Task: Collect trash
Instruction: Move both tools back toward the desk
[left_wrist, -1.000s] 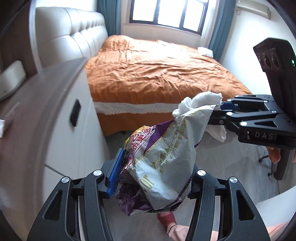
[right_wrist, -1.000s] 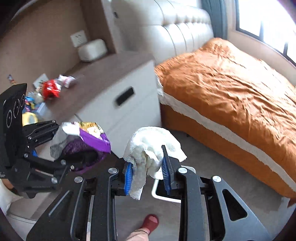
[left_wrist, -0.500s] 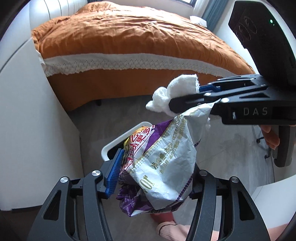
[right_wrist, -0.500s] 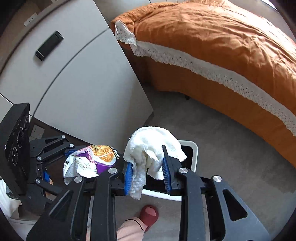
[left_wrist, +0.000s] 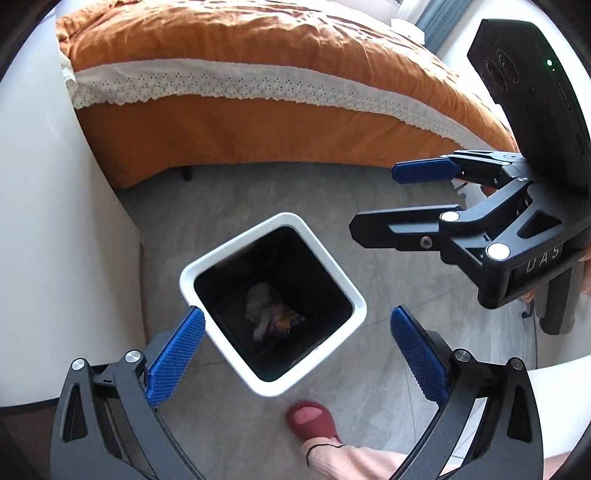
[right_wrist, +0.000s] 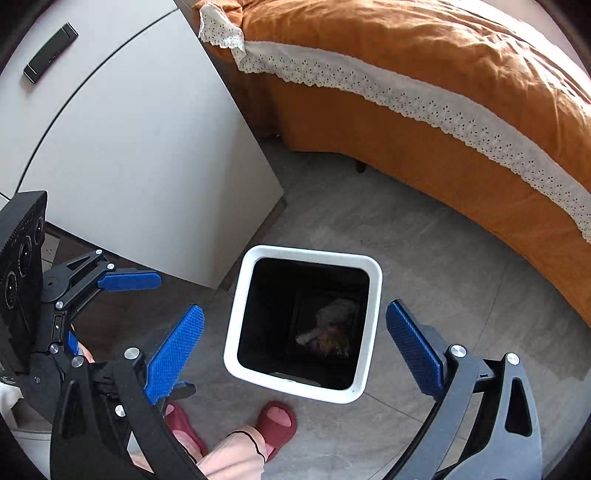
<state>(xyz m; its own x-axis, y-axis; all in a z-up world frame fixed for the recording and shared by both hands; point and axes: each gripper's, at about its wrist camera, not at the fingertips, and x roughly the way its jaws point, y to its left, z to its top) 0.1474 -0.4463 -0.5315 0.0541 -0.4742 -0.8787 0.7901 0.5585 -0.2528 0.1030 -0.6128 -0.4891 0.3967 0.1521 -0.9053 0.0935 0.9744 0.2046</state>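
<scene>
A white-rimmed trash bin with a black inside stands on the grey floor; it also shows in the right wrist view. At its bottom lie a white crumpled tissue and a purple snack bag, also seen in the right wrist view as tissue and bag. My left gripper is open and empty above the bin. My right gripper is open and empty above it too. The right gripper shows in the left wrist view, and the left one in the right wrist view.
An orange-covered bed with a white lace trim runs along the far side. A white nightstand stands left of the bin. The person's feet in red slippers are just in front of the bin.
Both grippers have opened. The snack bag and the tissue have dropped out of them into the bin. Both views now look straight down into the bin.
</scene>
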